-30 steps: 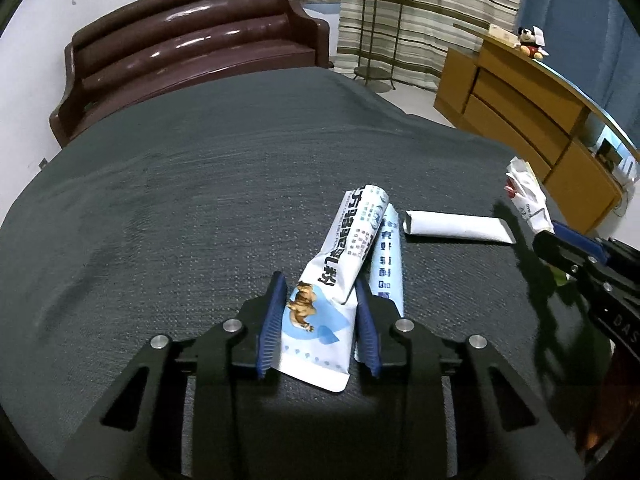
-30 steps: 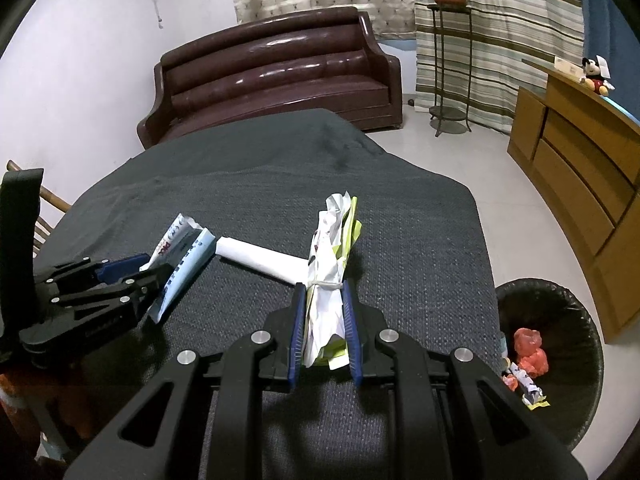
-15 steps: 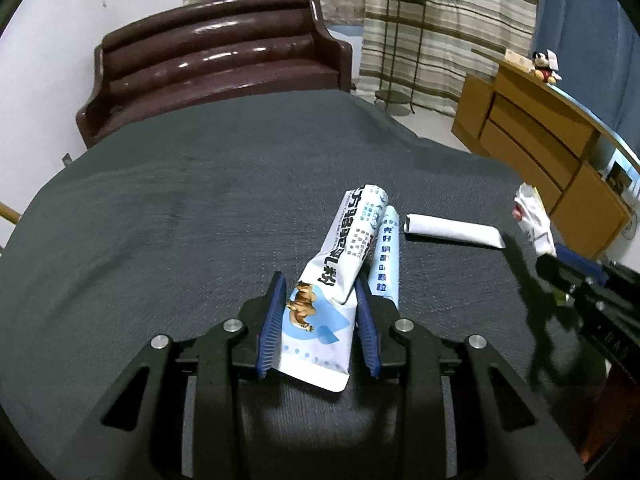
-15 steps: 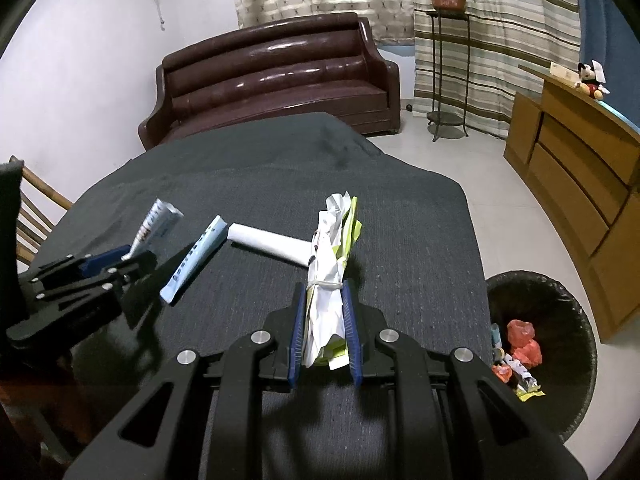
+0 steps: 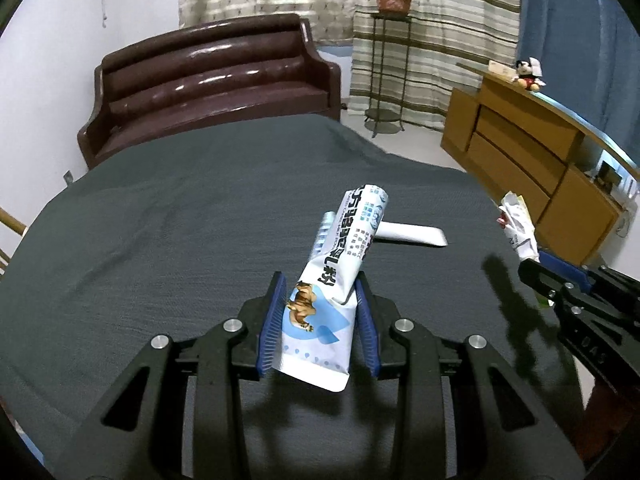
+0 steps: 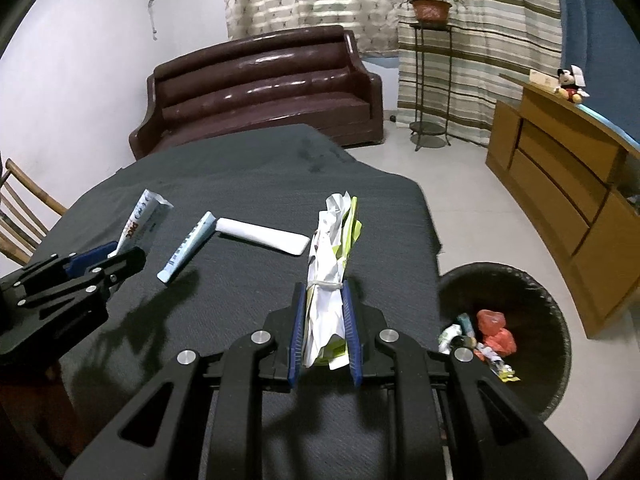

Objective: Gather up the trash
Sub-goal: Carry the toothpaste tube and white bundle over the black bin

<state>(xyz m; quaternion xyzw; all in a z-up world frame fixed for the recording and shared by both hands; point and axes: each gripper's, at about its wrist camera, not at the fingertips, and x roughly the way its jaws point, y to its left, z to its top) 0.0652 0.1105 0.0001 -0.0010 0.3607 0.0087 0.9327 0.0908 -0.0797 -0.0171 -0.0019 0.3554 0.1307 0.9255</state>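
My left gripper (image 5: 320, 312) is shut on a white-and-blue milk powder sachet (image 5: 336, 276) and holds it above the dark tablecloth; it also shows in the right wrist view (image 6: 140, 224). My right gripper (image 6: 324, 320) is shut on a bundle of crumpled white and yellow-green paper (image 6: 330, 256), also seen in the left wrist view (image 5: 518, 228). A thin blue-white stick packet (image 6: 186, 246) and a white tube (image 6: 264, 235) lie on the table. A black trash bin (image 6: 532, 292) with wrappers inside stands on the floor to the right of the table.
The table (image 5: 168, 216) is covered by a dark grey cloth. A brown leather sofa (image 5: 216, 80) stands behind it. A wooden cabinet (image 6: 568, 184) is at the right, a plant stand (image 6: 430, 80) by the curtains, and a wooden chair (image 6: 20, 216) at the left.
My left gripper has lifted the sachet off the table, uncovering the stick packet. Both grippers have risen and the right one has shifted toward the bin side.
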